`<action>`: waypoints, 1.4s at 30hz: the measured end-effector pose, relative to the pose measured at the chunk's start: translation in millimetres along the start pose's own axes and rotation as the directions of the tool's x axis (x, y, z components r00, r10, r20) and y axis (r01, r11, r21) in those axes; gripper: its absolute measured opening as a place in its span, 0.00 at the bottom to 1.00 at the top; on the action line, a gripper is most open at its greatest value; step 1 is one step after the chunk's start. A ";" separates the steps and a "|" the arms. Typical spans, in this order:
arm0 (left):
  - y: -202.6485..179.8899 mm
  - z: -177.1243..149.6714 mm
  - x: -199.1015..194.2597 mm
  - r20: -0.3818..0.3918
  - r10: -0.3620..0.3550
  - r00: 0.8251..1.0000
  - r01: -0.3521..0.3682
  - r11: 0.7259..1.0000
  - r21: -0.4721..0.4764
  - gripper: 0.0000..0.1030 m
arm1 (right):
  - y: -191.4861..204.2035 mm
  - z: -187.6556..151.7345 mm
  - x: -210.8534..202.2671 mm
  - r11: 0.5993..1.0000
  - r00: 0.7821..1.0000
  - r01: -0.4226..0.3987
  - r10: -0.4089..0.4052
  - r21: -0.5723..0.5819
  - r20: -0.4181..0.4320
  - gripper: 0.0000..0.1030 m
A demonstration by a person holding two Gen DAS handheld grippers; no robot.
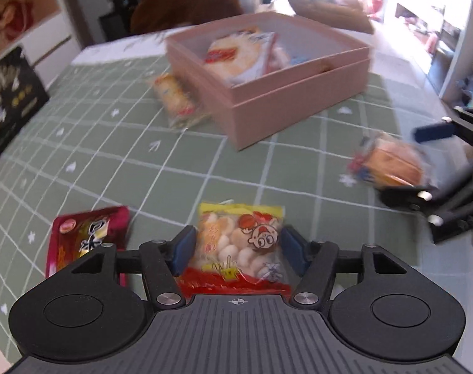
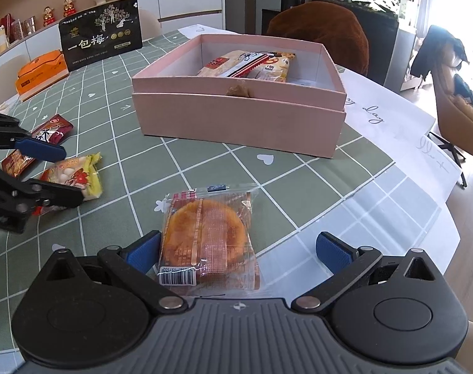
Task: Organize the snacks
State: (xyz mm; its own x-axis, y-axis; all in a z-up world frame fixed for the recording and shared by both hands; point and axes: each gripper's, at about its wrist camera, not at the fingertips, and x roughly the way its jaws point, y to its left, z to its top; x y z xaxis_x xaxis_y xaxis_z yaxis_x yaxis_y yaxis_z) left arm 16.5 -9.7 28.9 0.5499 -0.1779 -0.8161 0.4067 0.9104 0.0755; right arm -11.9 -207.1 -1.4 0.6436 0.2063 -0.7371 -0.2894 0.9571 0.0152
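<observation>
Straddling yellow snack packet, left gripper

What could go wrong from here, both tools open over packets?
Left tool straddles the yellow ball-snack packet; closing may only crumple the slack film. The cake packet sits hard against one pad of the right tool, so an off-centre pinch could spin it. The pink box wall may snag drops.
</observation>
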 end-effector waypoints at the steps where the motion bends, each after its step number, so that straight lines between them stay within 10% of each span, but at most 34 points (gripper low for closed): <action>1: 4.6 0.6 1.7 -0.002 -0.007 1.000 0.007 0.999 -0.032 0.68 | -0.2 0.0 -0.2 1.000 1.000 -0.002 0.002 -0.002 -0.002 1.00; 26: -41.8 -30.4 -33.1 0.024 -0.032 0.999 0.039 0.923 -0.383 0.57 | 11.1 19.0 1.2 0.999 0.985 -0.016 0.008 -0.047 -0.172 0.96; 32: -39.5 -32.2 -33.8 0.034 -0.053 0.998 0.062 0.913 -0.402 0.58 | 11.8 28.0 2.4 1.000 0.983 -0.016 0.012 -0.018 -0.183 0.76; 34: -42.3 -31.6 -33.0 0.038 -0.056 0.998 0.066 0.918 -0.390 0.58 | 12.4 31.3 -1.2 1.000 0.982 -0.014 0.009 -0.025 -0.191 0.53; 42: -44.6 -26.1 -30.5 0.021 -0.043 0.999 0.048 0.914 -0.402 0.57 | -8.7 35.1 -12.3 0.997 0.978 -0.039 0.052 0.068 -0.201 0.52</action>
State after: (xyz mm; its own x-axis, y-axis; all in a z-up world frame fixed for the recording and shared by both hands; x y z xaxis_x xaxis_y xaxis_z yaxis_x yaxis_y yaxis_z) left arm -37.4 -35.2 35.4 0.5466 -0.2250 -0.8066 0.1047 0.9740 -0.2008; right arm 7.6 -210.8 31.2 0.4717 0.2103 -0.8563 -0.2653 0.9600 0.0896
